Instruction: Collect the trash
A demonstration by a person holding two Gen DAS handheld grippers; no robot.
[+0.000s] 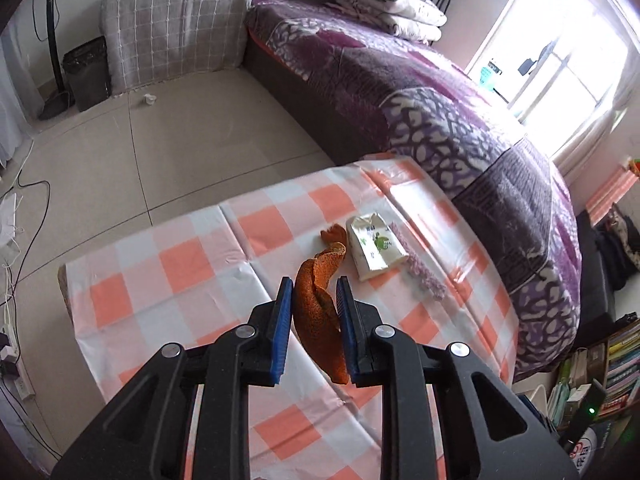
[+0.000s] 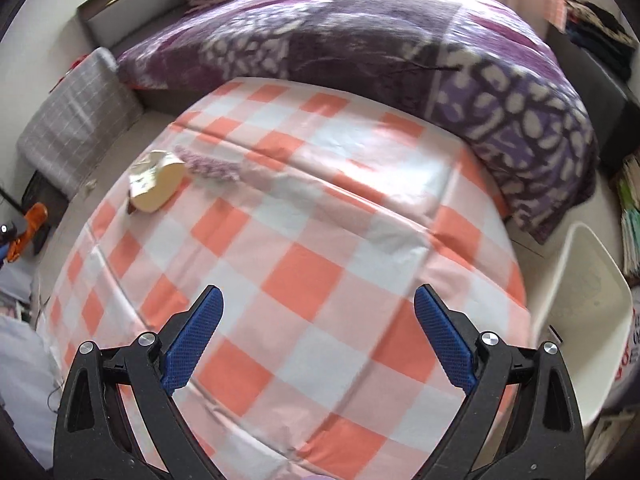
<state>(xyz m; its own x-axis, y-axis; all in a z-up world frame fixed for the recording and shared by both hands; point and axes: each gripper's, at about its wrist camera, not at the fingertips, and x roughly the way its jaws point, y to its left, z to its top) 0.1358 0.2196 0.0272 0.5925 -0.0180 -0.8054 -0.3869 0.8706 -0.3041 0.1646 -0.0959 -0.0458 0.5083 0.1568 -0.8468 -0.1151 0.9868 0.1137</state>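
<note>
My left gripper (image 1: 314, 286) is shut on a long strip of orange peel (image 1: 318, 316) and holds it above the checked table (image 1: 180, 264). A second piece of orange peel (image 1: 333, 233) lies on the cloth beside a tissue pack (image 1: 374, 246). A small crumpled white scrap (image 1: 149, 99) lies on the floor by the grey sofa. A black waste bin (image 1: 86, 72) stands at the far left. My right gripper (image 2: 318, 300) is open and empty above the table. In the right wrist view the tissue pack (image 2: 154, 184) lies at the far left, and the held peel (image 2: 30, 226) shows at the left edge.
A purple knitted band (image 1: 420, 268) lies right of the tissue pack, also seen in the right wrist view (image 2: 208, 166). A bed with a purple blanket (image 1: 440, 120) borders the table. A white chair (image 2: 580, 320) stands at the right. Cables and a power strip (image 1: 10, 340) lie on the left floor.
</note>
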